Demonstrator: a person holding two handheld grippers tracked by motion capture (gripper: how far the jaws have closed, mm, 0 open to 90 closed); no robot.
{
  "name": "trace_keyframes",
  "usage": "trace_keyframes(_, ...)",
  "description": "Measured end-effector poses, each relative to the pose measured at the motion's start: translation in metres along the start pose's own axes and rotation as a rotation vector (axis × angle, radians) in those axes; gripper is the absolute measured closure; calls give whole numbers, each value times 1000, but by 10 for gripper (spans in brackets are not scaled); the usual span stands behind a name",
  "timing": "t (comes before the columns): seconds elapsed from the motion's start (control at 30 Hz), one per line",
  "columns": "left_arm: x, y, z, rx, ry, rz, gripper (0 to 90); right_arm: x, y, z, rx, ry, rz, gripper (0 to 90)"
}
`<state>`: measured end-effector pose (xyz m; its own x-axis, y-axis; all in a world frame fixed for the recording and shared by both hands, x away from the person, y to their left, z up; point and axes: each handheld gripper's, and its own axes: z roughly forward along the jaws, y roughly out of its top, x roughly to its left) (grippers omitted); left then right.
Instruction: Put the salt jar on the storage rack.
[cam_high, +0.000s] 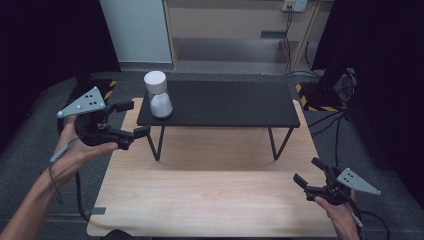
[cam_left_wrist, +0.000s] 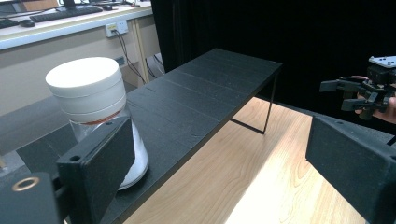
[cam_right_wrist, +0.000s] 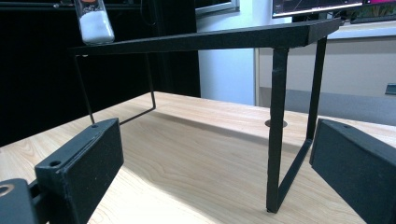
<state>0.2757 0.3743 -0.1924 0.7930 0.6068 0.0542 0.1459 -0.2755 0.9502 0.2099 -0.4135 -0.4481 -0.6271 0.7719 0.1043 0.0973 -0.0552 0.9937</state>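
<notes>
Jar (cam_right_wrist: 95, 21) top cut off by frame edge, right hand (cam_high: 344, 219) partly cropped

Dim surroundings, overhead light; bright glare streak on wooden table (cam_left_wrist: 261, 186); near foreground softly blurred.

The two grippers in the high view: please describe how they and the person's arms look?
Both the left gripper and the right gripper are black, each with two flat rectangular fingers. Each carries a grey three-cornered plate with small dark dots on top. A dark cable trails from each. The forearms are bare, with no sleeves in sight.
</notes>
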Motion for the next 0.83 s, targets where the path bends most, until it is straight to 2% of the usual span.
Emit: trace_keyframes(0.83,-1,-1,3,2,-10,8,71,-1,0,0,1,2,0,29)
